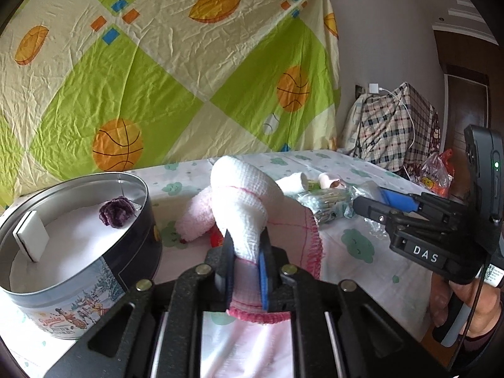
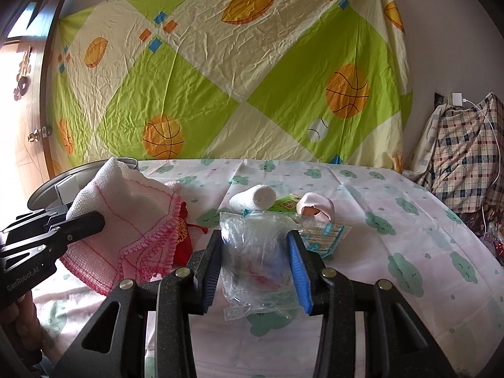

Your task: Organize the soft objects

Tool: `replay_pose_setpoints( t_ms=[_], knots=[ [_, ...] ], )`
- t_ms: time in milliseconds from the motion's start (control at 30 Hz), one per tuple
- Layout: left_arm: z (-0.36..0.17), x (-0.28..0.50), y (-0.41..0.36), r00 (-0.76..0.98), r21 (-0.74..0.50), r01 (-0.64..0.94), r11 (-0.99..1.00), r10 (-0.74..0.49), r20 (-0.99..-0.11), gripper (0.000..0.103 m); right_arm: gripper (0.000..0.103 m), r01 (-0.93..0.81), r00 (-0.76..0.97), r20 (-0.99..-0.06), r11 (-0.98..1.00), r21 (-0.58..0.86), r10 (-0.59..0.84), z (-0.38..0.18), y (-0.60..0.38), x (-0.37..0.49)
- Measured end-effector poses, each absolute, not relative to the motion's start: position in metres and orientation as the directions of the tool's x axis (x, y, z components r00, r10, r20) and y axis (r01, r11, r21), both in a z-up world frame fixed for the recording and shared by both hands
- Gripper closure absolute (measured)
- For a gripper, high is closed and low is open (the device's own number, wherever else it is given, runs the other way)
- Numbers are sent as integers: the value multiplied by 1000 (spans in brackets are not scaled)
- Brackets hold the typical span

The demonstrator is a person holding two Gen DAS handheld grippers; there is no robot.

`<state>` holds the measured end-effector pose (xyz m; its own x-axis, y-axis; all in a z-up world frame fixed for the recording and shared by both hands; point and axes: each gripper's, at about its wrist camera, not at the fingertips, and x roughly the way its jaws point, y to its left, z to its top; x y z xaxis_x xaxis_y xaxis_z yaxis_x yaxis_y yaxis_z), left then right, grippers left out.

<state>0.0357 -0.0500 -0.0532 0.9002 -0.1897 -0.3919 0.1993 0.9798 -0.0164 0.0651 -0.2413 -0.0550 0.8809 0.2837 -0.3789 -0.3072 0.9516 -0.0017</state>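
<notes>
My left gripper (image 1: 247,242) is shut on a white waffle cloth with pink stitched trim (image 1: 245,195), which bunches up above the fingers and drapes to the right. In the right wrist view the same cloth (image 2: 126,208) hangs from the left gripper (image 2: 85,214) just above the bed. A round tin (image 1: 132,252) stands to the left, holding a purple knitted ball (image 1: 116,211) and a white block (image 1: 31,236). My right gripper (image 2: 255,236) is shut on a crumpled clear plastic bag (image 2: 255,252), pads pressing both its sides.
On the cloud-print bed sheet (image 2: 409,252) lie a gauze roll (image 2: 255,197), a green packet (image 2: 283,203), a small pink doll-like item (image 2: 316,208), a swab pack (image 2: 324,236), a red pouch (image 2: 182,239) and a fluffy pink item (image 1: 195,217). A plaid bundle (image 2: 466,163) sits far right.
</notes>
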Motion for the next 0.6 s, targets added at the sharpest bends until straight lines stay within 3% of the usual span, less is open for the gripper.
replay_pose_setpoints(
  t_ms=[600],
  knots=[
    [-51, 25, -47, 929, -8, 156, 988, -150, -338, 93, 60, -298, 910, -307, 954, -19, 278, -52, -245, 55]
  ],
)
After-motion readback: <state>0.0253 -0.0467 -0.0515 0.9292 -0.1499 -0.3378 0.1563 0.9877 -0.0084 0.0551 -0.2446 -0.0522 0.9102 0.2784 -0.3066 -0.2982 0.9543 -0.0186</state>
